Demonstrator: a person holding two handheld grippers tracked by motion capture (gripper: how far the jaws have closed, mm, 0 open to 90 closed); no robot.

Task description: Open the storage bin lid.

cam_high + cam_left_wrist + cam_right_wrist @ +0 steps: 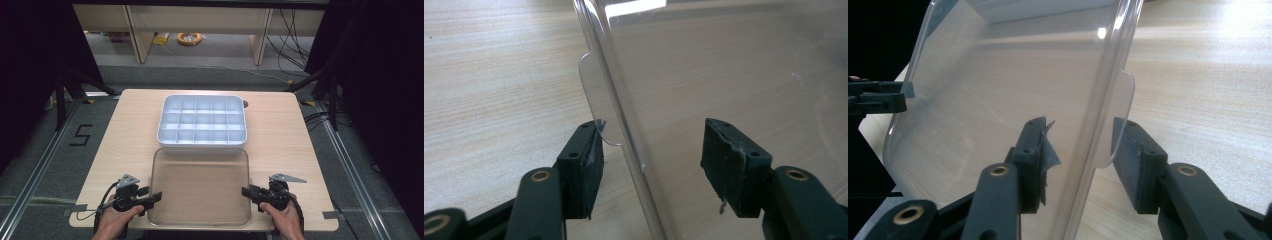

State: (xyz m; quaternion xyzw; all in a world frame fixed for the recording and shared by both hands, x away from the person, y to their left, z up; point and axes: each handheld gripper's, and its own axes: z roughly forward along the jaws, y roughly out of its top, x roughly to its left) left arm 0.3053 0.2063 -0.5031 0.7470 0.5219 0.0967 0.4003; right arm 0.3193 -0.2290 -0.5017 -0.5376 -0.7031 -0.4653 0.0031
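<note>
Clear lid between both open tongs

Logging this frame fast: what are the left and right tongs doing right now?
Left tongs: open, jaws straddling the clear lid's left edge.
Right tongs: open, jaws straddling its right edge.
</note>
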